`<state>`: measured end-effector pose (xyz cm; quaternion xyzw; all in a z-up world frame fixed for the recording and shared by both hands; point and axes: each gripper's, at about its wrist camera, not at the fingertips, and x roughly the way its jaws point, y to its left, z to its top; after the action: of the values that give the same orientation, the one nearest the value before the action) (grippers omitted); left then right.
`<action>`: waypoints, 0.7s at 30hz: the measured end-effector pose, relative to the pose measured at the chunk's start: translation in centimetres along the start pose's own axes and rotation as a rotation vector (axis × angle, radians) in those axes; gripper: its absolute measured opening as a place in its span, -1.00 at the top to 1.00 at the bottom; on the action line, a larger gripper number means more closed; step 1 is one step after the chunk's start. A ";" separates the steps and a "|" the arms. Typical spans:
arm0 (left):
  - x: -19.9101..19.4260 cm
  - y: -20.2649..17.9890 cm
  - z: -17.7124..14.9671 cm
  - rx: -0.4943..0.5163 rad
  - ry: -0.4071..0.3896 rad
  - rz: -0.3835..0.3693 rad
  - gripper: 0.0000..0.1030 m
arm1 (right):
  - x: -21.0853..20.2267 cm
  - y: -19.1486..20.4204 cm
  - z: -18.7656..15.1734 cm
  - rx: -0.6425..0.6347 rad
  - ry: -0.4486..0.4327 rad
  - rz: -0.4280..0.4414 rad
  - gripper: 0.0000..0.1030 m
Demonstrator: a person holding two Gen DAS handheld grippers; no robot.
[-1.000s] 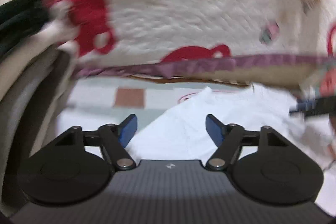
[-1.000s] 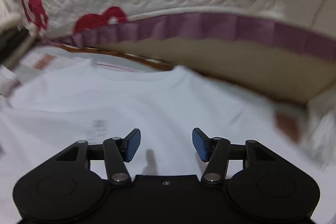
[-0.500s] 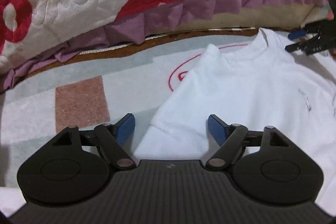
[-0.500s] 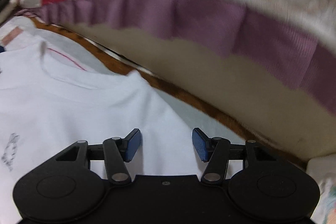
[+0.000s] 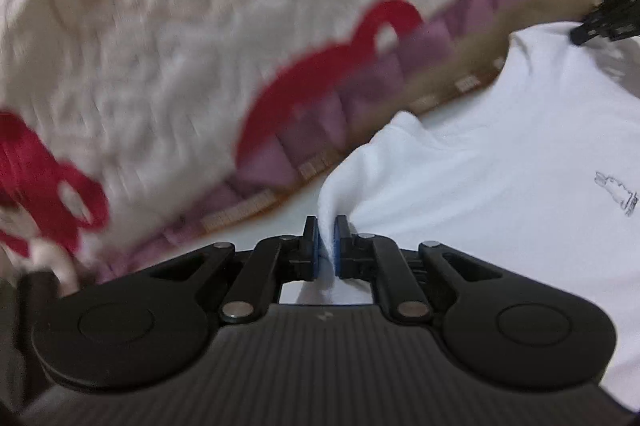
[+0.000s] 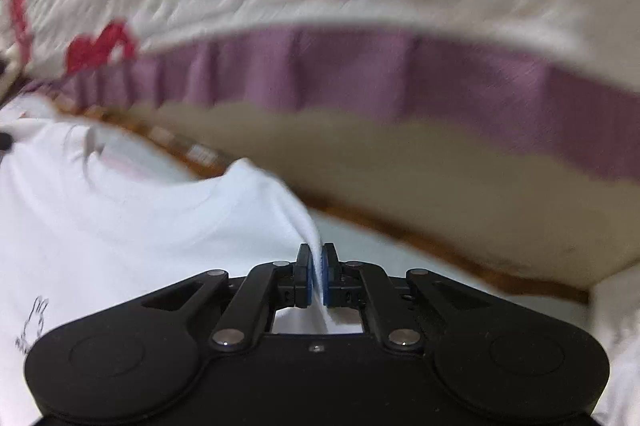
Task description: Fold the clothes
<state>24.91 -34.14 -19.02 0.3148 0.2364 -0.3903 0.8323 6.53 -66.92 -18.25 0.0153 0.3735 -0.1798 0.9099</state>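
The white shirt (image 5: 500, 154) is lying spread on the mat (image 5: 280, 226), near the edge by the quilt (image 5: 160, 46). Its shoulders are being pinched by the closed left gripper (image 5: 327, 246) and right gripper (image 6: 317, 276). Both were gaping half a second ago. The thin fabric could be slipping out if pulled unevenly.

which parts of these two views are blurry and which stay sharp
Left wrist view: the quilt is motion-smeared, while the left tool and the pinched white shirt stay sharp. Right wrist view: quilt and purple frill are streaked; the right tool is crisp.
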 end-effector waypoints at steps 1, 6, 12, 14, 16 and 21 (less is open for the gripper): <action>0.6 -0.3 0.1 0.004 -0.001 0.012 0.87 | -0.4 -0.1 -0.1 0.023 -0.028 -0.031 0.90; 4.0 -3.0 -0.4 0.059 0.073 0.085 0.68 | 1.4 -0.3 -1.4 0.092 0.018 -0.155 0.87; 0.3 -0.8 0.4 -0.174 0.116 0.069 0.18 | -2.0 -3.0 0.1 0.385 -0.029 -0.201 0.61; -1.7 -0.6 1.0 -0.239 0.107 0.067 0.17 | -5.4 -3.6 0.3 0.474 -0.071 -0.156 0.61; -4.2 -1.5 1.3 -0.266 0.076 0.079 0.14 | -10.2 -3.3 -1.0 0.489 -0.111 -0.082 0.55; -12.4 -5.1 -1.3 -0.352 0.076 0.020 0.07 | -23.5 -0.5 -9.6 0.477 -0.127 0.001 0.36</action>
<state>13.43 -29.53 -13.76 0.1812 0.3290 -0.3226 0.8688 -15.54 -58.46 -9.04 0.2187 0.2623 -0.2629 0.9024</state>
